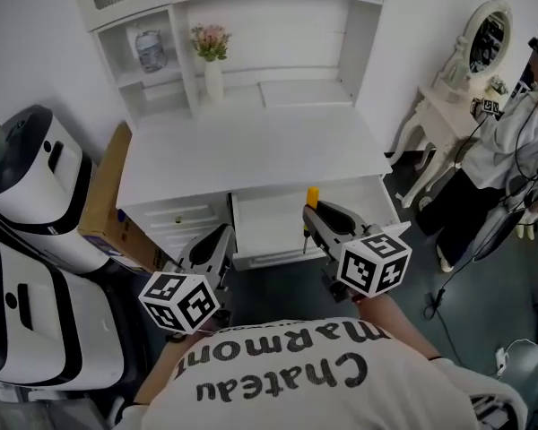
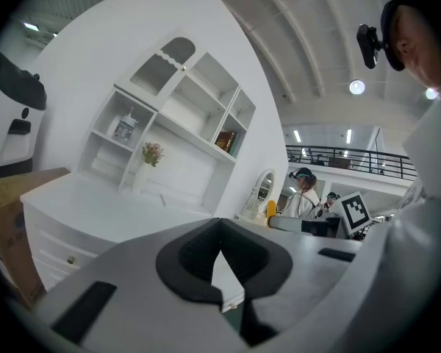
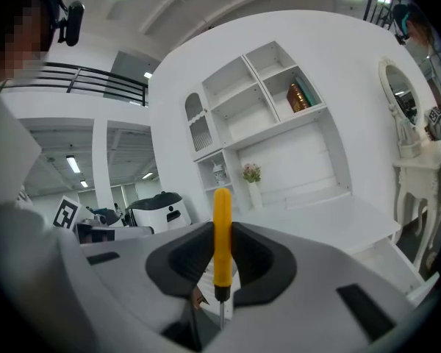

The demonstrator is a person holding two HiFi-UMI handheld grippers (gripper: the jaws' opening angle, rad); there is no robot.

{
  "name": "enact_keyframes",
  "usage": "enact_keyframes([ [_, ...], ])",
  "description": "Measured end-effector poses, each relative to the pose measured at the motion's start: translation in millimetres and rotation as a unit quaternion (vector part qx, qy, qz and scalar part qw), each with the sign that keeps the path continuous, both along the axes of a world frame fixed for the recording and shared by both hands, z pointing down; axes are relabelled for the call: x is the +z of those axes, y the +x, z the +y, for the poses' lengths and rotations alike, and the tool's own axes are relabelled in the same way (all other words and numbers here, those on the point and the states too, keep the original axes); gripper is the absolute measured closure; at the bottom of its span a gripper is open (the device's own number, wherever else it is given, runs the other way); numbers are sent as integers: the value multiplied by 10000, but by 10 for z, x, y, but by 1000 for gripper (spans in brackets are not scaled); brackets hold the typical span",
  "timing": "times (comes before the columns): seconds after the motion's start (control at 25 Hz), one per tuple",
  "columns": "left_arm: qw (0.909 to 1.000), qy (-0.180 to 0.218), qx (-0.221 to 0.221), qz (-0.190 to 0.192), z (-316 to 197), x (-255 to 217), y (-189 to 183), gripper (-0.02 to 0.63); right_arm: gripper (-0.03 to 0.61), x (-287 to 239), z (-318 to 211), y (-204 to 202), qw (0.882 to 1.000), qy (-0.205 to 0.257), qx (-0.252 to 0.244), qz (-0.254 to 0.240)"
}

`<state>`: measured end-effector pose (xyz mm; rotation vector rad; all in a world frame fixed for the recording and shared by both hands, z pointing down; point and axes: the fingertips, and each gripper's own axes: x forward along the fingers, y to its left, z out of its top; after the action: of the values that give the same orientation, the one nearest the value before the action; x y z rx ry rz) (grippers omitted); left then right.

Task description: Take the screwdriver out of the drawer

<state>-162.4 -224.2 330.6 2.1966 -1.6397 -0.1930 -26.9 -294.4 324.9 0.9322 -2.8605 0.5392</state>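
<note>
right tool (image 3: pixel 219 289) is clamped on the screwdriver (image 3: pixel 221 230): smooth yellow plastic handle upright between the dark pads, thin steel shaft hanging below. Round, slick handle in a narrow pinch, so it could pivot or slide out if the tool rolls. left tool (image 2: pixel 225 289) closed, empty. Beyond the right tool, the white drawer (image 1: pixel 267 227) sits open under the matte tabletop (image 1: pixel 251 155); the shaft could snag its front edge.

Large hall staged as a home room: white desk (image 1: pixel 251 150) with shelf unit (image 1: pixel 269 34), vanity mirror (image 1: pixel 486 38), high ceiling (image 2: pixel 294 20) with round lamps (image 2: pixel 357 87), balcony railing (image 2: pixel 345 160).
</note>
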Motion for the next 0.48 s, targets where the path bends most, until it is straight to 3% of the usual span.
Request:
enact_keyframes([
  [0.48, 9995, -172, -234, 119, -285, 24, 576, 592, 495, 15, -348, 505, 9994, -119, -278, 189],
])
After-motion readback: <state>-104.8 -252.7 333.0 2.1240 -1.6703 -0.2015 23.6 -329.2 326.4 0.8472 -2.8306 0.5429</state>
